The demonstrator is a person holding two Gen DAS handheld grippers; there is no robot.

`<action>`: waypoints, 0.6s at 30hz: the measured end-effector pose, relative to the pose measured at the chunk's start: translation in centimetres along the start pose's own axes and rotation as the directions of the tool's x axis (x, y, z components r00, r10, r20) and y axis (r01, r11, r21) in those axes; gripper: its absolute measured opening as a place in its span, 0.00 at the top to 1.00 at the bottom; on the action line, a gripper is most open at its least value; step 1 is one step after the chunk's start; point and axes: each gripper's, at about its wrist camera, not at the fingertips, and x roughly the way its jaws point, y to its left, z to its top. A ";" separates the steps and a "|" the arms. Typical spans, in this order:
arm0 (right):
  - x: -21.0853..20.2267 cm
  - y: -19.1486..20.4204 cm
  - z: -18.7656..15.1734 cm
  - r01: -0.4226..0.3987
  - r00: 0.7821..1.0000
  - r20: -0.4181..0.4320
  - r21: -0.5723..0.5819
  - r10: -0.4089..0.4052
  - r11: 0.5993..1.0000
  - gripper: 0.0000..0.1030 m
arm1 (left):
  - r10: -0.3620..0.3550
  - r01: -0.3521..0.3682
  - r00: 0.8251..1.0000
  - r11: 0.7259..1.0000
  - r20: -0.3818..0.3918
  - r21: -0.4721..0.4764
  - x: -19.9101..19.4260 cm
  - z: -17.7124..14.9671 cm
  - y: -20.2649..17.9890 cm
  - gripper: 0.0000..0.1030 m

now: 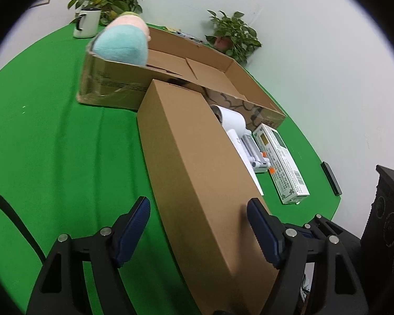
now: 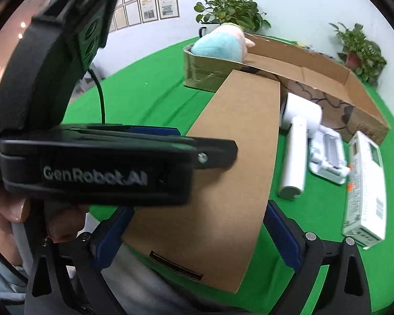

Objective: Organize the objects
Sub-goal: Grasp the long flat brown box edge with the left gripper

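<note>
Your left tool (image 1: 197, 225) is spread astride the near end of the long, closed brown cardboard box (image 1: 197, 162) on the green surface (image 1: 52, 131), pads not pressing it. Your right tool (image 2: 197, 233) straddles that box's near end too, jaws wide. Beyond the box sits the open cardboard tray (image 2: 354, 89); the white lint roller (image 2: 296, 141) lies just right of the box.
</note>
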 end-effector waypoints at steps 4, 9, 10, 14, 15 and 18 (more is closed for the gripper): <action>0.0 -0.5 0.2 -0.144 0.990 0.008 0.064 0.144 0.988 0.07 | -0.029 0.029 1.000 0.998 0.003 -0.064 -0.8 0.0 1.5 0.25; 0.5 -2.3 0.1 -0.357 0.933 0.032 0.191 0.357 0.915 0.07 | -0.034 0.033 0.999 0.996 -0.015 -0.085 -0.7 0.0 1.8 0.24; 0.6 -2.6 0.0 -0.389 0.920 0.039 0.207 0.390 0.898 0.07 | -0.028 0.026 0.999 0.997 -0.025 -0.073 -0.5 0.0 1.5 0.28; 0.9 -3.2 -0.4 -0.440 0.897 0.052 0.223 0.440 0.870 0.07 | 0.026 -0.027 0.999 0.999 -0.029 -0.040 -0.1 0.2 0.2 0.30; 1.0 -3.4 -0.4 -0.449 0.891 0.053 0.231 0.450 0.863 0.07 | 0.039 -0.040 0.999 0.999 -0.031 -0.037 -0.1 0.3 0.0 0.30; 0.6 -3.9 -0.4 -0.445 0.895 0.070 0.226 0.441 0.867 0.05 | 0.081 -0.082 0.996 0.996 -0.028 -0.037 -0.2 0.7 -0.4 0.31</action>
